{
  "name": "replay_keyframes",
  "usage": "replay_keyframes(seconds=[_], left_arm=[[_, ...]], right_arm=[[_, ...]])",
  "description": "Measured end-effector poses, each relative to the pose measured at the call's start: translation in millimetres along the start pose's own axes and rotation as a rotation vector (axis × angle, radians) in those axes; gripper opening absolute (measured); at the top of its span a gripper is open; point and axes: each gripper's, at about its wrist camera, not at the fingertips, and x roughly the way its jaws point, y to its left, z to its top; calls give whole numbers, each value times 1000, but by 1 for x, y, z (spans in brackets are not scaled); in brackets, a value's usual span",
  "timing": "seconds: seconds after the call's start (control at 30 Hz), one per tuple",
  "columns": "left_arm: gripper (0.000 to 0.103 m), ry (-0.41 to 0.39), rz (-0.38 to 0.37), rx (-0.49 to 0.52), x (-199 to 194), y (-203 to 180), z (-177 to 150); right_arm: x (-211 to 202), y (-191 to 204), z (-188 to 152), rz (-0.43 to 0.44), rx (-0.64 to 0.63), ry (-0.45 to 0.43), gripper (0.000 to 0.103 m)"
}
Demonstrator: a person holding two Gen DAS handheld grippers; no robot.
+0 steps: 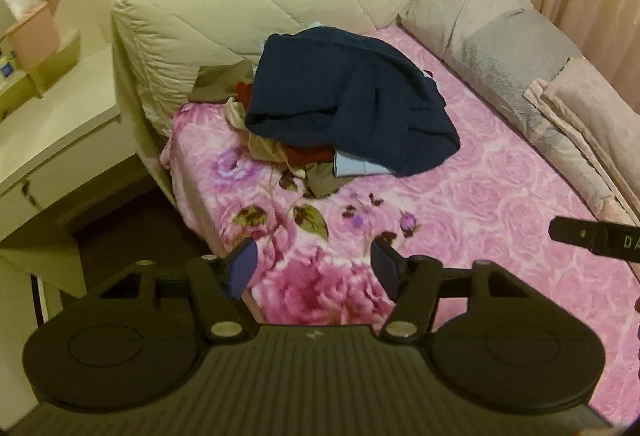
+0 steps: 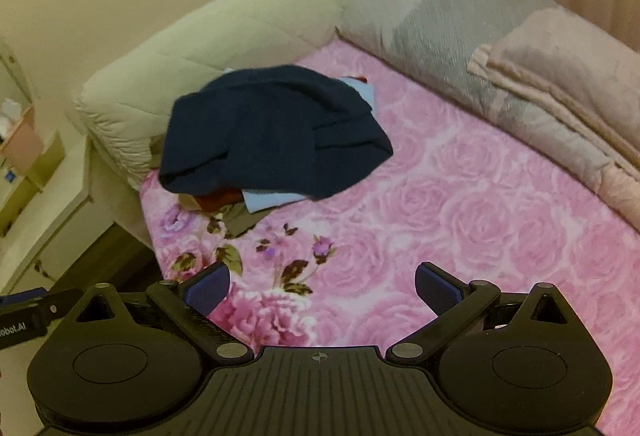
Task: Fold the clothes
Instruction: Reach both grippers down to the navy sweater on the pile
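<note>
A: Nearest first, what are the tools doing?

B: The left gripper (image 1: 312, 268) hangs over the near edge of the bed (image 1: 500, 203), jaws apart, nothing between the blue pads (image 1: 242, 268). The right gripper (image 2: 322, 290) is the same: spread wide, empty, over the pink sheet. Each shows at the edge of the other's view, so they sit side by side

A: And the clothes?

B: Well ahead of both, in a heap (image 1: 344, 111) near the headboard (image 1: 248, 7). A navy top (image 2: 272, 127) is draped over it, crumpled; red, light blue and olive pieces poke out beneath. None of it lies flat or squared

A: So how should the pick go?

B: I'd judge the navy top is the one to take, since it lies uppermost. Pinch it at two well-separated spots along one edge, one gripper each, and lift high enough that it hangs free of the pieces under it. Grabbing the bulge in the middle would likely drag the light blue piece (image 2: 276, 197) along

A: Where to lay it?

B: The bare stretch of sheet between grippers and heap looks roomy. The folded blankets (image 2: 560, 83) on the far side leave it free
</note>
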Motion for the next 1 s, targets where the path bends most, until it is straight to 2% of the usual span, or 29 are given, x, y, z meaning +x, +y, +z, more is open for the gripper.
replay_keyframes(seconds=[0.23, 0.43, 0.77, 1.0], left_arm=[[57, 5, -15, 35, 61, 29, 55], [57, 42, -19, 56, 117, 48, 90], [57, 95, -32, 54, 209, 79, 132], [58, 108, -47, 45, 267, 94, 156]], right_arm=[[62, -3, 33, -39, 92, 45, 102], [118, -7, 57, -47, 174, 71, 102], [201, -2, 82, -56, 197, 87, 102], [257, -15, 87, -49, 238, 81, 101]])
